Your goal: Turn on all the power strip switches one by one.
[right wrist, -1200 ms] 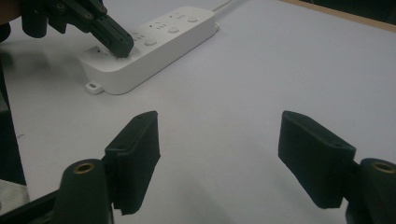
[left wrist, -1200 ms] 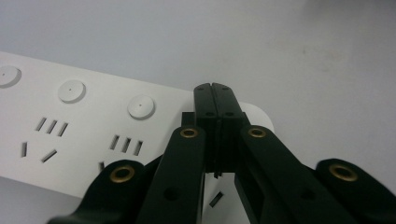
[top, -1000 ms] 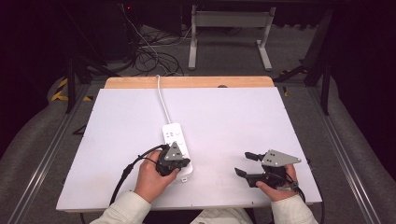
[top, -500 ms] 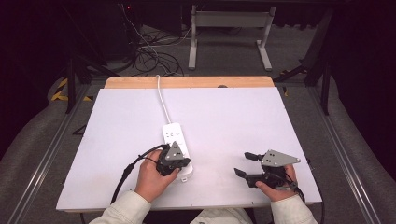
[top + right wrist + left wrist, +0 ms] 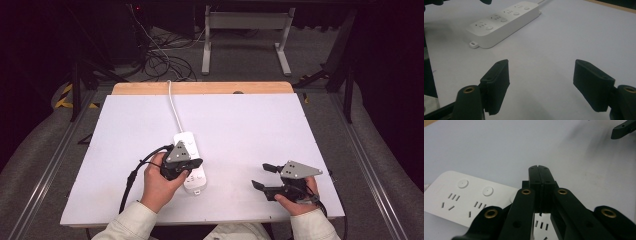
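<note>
Two claws work over the white surface (image 5: 240, 125). The left claw (image 5: 540, 170) has its jaws pressed together with nothing between them, and it sits over the near end of the white power strip (image 5: 190, 160), which lies lengthwise near the middle of the surface, its cord (image 5: 173, 107) running to the far edge. The right claw (image 5: 262, 175), jaws spread wide and empty, rests well apart at the near right.

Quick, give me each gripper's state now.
Left gripper: closed, black jaws pressed together with nothing between, over the white plastic power strip.
Right gripper: open, empty, above the white tabletop.
</note>
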`<state>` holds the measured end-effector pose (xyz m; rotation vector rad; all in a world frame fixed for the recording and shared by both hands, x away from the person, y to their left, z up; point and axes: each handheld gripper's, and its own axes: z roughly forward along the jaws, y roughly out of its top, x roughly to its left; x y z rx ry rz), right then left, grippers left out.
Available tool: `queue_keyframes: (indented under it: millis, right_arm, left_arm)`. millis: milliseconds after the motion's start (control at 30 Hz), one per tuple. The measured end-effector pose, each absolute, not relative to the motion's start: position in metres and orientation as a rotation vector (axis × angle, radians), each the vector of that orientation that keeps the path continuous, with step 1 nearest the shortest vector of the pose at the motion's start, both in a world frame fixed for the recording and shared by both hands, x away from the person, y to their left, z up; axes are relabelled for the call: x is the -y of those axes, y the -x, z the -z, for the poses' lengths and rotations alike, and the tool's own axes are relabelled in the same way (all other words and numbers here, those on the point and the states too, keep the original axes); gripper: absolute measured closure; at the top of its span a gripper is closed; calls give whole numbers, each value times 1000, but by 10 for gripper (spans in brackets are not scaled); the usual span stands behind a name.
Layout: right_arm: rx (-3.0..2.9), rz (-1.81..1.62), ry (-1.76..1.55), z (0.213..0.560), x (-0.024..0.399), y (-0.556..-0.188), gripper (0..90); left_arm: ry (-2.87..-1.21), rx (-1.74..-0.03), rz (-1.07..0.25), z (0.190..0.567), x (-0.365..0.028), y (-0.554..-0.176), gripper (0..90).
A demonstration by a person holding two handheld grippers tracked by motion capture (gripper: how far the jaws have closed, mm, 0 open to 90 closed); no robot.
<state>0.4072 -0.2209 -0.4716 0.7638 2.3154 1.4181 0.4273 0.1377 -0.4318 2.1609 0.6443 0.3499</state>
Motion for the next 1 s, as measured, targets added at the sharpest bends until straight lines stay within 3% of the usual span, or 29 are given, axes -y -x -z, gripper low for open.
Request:
queue_keyframes:
  millis: [1000]
  right_arm:
    - [-2305, -1407, -793, 474, 226, -401, 301]
  left_arm:
    - [-2260, -682, -343, 456, -140, -457, 900]
